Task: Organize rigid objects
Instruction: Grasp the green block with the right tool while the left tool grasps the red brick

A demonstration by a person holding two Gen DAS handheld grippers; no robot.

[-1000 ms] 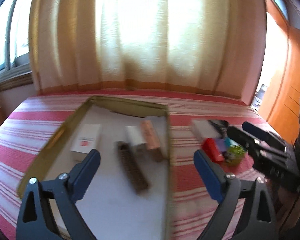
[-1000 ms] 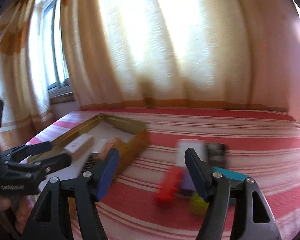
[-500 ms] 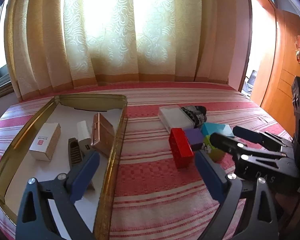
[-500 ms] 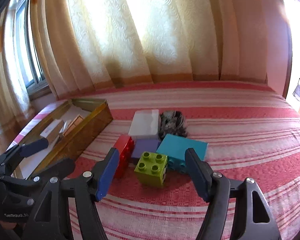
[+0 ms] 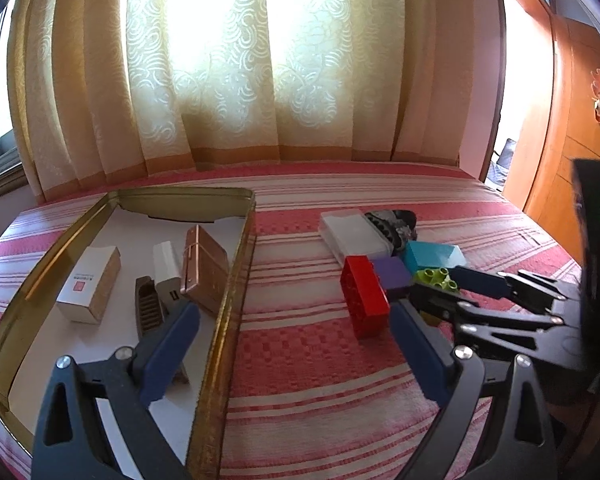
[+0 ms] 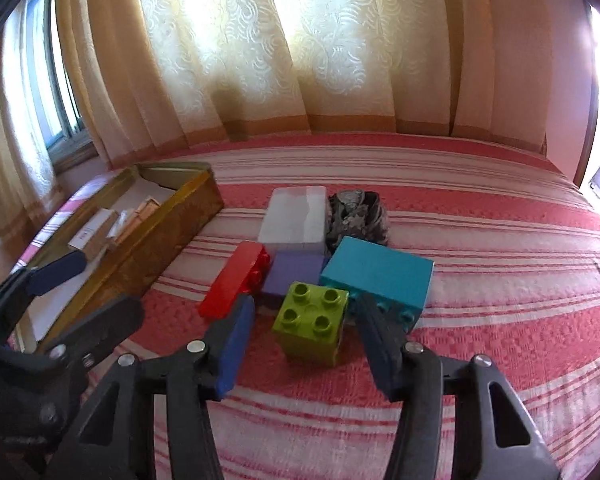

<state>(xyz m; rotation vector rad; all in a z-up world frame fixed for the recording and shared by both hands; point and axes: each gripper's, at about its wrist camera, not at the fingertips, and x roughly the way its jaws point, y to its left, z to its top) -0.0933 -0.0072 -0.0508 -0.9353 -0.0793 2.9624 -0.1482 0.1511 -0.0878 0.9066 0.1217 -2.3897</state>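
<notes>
A gold tin tray (image 5: 236,264) lies on the left of the striped bed and holds a white box (image 5: 90,284), a copper case (image 5: 204,270), a small white item (image 5: 166,270) and a brown comb (image 5: 148,308). To its right lie a red brick (image 6: 236,278), a purple brick (image 6: 294,270), a lime brick (image 6: 310,322), a teal brick (image 6: 376,276), a white box (image 6: 296,220) and a dark patterned pouch (image 6: 358,214). My right gripper (image 6: 304,340) is open, its fingers on either side of the lime brick. My left gripper (image 5: 296,352) is open and empty above the tray's right wall.
The red and white striped bedcover (image 6: 480,240) stretches to the right and far side. Curtains (image 5: 240,80) hang behind the bed. A wooden wardrobe (image 5: 580,140) stands at the right. The left gripper also shows at the left in the right wrist view (image 6: 66,284).
Both views swung right from the tray toward the bricks. My right gripper moved forward and down until its open fingers flank the lime brick.
</notes>
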